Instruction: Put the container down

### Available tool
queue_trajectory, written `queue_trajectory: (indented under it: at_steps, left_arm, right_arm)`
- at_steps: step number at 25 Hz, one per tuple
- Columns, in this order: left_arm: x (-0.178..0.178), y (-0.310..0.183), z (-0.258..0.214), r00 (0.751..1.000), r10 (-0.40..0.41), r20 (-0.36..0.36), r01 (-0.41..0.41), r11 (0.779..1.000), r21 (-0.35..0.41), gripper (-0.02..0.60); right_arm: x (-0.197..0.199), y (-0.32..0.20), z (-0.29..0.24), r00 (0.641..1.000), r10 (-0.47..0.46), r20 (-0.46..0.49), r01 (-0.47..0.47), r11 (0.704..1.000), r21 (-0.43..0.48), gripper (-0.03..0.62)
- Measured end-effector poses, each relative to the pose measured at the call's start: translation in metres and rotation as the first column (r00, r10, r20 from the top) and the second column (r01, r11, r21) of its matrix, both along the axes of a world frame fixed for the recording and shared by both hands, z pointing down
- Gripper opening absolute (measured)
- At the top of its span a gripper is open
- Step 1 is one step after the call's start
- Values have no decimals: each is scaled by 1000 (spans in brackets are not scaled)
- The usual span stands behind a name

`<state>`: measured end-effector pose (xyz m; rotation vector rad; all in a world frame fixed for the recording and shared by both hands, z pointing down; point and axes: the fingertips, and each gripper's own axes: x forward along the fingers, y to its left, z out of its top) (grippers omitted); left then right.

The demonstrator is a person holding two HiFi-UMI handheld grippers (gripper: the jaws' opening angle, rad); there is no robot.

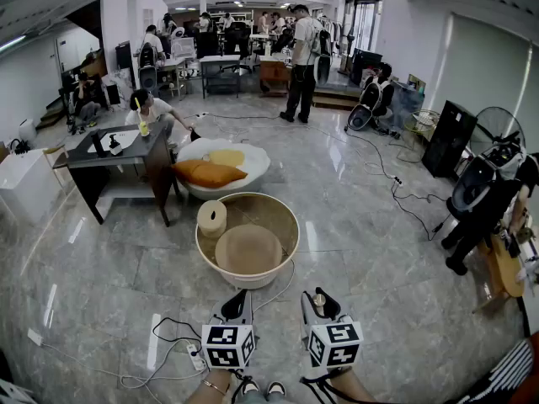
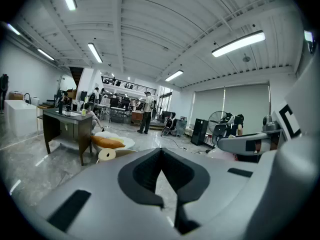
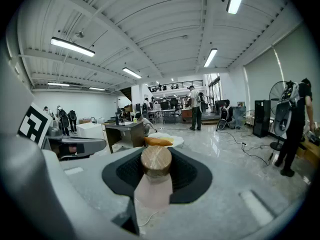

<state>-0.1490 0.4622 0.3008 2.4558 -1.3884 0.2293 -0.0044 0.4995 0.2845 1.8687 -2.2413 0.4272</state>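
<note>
A wooden-lidded container [image 3: 155, 164] is clamped in the right tongs [image 3: 156, 174]; the left tongs [image 2: 161, 159] are closed, empty. Its pinkish body is hidden from the head view.

Long white ceiling light tubes [image 3: 72, 46] above the glossy grey marble floor [image 1: 362, 251] give bright, even light with pale glare streaks on it, the picture edges bend and go dark, and the near pale pink container with wooden lid [image 3: 153, 186] looks slightly soft.

no legible text, labels, brands or numbers in any view, only black-and-white square marker patterns on the cubes of left gripper [image 1: 237, 300] and right gripper [image 1: 320, 301], coded patterns, not characters
</note>
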Motion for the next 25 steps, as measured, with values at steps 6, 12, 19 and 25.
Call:
queue_trajectory:
  at_steps: [6, 12, 19, 25]
  left_arm:
    - [-3, -2, 0, 1000, -3, -2, 3, 1000, -1, -4]
    - [-17, -7, -1, 1000, 0, -12, 0, 1000, -3, -5]
    - [-38, -20, 0, 1000, 8, -11, -8, 1000, 2, -5]
    - [-46, -36, 3, 1000, 20, 0, -19, 1000, -5, -5]
  right_arm:
    - [0, -1, 0, 1000, 11, 28, -11, 1000, 4, 130]
    - [-7, -6, -2, 998, 40, 39, -40, 999, 7, 130]
    - [-20, -17, -4, 998, 52, 43, -53, 998, 17, 130]
    - [-24, -31, 0, 997, 67, 43, -68, 998, 16, 130]
